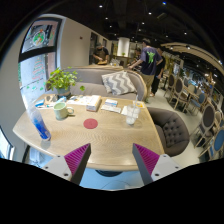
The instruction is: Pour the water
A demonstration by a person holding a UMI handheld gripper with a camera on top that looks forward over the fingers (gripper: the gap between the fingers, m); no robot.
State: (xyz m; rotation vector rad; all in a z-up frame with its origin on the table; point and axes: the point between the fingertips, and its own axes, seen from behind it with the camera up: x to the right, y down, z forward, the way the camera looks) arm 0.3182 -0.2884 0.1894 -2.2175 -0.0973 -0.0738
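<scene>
Gripper: fingers spread wide, nothing btwn them, hovering over near edge of table.
Pads: magenta, on inner faces of both fingers.
Bottle: blue, upright, on table ahead & to left of fingers, well apart from them.
Cup: greenish, just beyond bottle.
Coaster: red, round, mid-table, straight ahead of fingers.
Box: white, right part of table; contents unclear.
Plant: leafy, far left end of table.
Person: standing well beyond table.
</scene>
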